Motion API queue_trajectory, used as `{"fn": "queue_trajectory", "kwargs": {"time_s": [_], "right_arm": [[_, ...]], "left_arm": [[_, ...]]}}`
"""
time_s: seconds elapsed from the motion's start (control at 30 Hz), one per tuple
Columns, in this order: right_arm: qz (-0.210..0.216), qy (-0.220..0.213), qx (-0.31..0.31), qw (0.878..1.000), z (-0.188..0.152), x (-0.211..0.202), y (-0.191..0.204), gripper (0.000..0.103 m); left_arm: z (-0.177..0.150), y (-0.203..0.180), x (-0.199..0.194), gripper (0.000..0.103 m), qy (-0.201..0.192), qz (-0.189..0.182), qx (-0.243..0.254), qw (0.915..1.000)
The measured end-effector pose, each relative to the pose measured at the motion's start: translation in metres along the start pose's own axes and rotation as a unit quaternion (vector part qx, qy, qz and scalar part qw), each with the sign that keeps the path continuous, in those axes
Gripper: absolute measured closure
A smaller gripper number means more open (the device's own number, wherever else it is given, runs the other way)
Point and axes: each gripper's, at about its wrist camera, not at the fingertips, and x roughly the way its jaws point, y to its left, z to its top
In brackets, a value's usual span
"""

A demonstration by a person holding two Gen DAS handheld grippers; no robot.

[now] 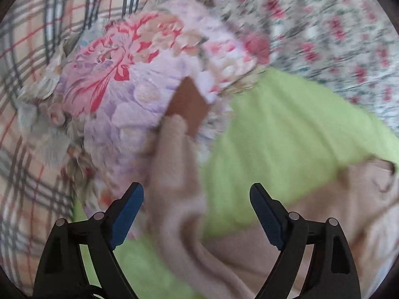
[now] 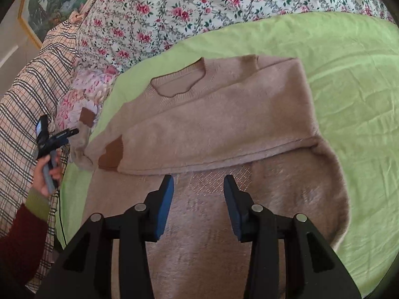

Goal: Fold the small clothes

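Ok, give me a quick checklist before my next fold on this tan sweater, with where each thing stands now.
1. Left gripper empty: ok, jaws wide open, nothing pinched.
2. Right gripper empty: ok, jaws apart above the sweater, no fabric between the pads.
3. One side already folded over the body: ok, a folded edge runs across the middle.
4. Other sleeve folded in: not ok, it trails off the green sheet toward the purple floral pillow.
5. Lower part of the sweater lying flat: cannot tell, the right gripper hides much of it.
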Motion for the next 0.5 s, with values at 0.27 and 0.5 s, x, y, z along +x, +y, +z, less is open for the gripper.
{"fn": "queue_trajectory", "kwargs": {"time_s": [0.27, 0.5], "right_arm": [[0.014, 0.001, 0.003, 1.0, 0.004, 0.007, 0.002, 0.06], [0.032, -0.01, 0.0, 0.999, 0.001, 0.0, 0.009, 0.06]], "left_arm": [[-0.002, 0.013, 0.05, 0.093, 0.048, -0.043, -0.001, 0.9979], [-0.024, -0.024, -0.039, 0.096, -0.047, -0.126, 0.023, 0.9907]]}}
